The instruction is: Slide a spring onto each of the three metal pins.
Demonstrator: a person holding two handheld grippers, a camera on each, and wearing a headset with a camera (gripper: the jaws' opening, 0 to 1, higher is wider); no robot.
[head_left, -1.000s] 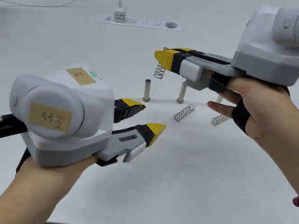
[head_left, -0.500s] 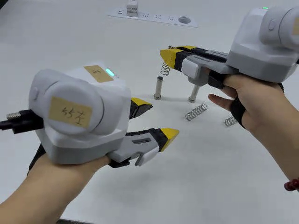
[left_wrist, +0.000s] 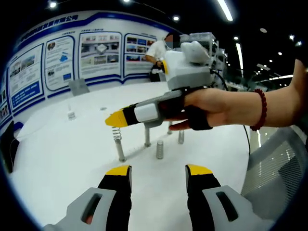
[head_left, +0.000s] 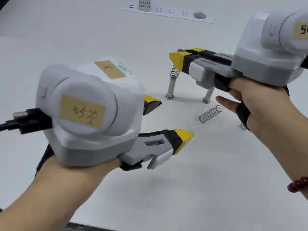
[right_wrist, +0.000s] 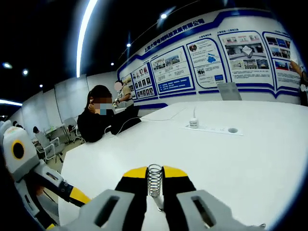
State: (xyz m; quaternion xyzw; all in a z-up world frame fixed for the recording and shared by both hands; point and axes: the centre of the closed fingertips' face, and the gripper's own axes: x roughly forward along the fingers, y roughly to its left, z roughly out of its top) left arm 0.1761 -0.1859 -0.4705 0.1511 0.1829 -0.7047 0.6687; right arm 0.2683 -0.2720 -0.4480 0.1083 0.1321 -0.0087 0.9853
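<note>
Moved across: my right tool [head_left: 177, 57], pinched shut on a small coiled steel spring [head_left: 174, 73], now has it right over the short upright metal pin [head_left: 171, 90], with the coil's end at the pin's top. Meanwhile my left tool [left_wrist: 159, 169] gapes wide, empty. First threading looks imminent.

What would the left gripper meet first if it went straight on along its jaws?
Probably the loose spring lying on the table, centred between the left gripper's open jaws in its own view, though depth is unclear.
</note>
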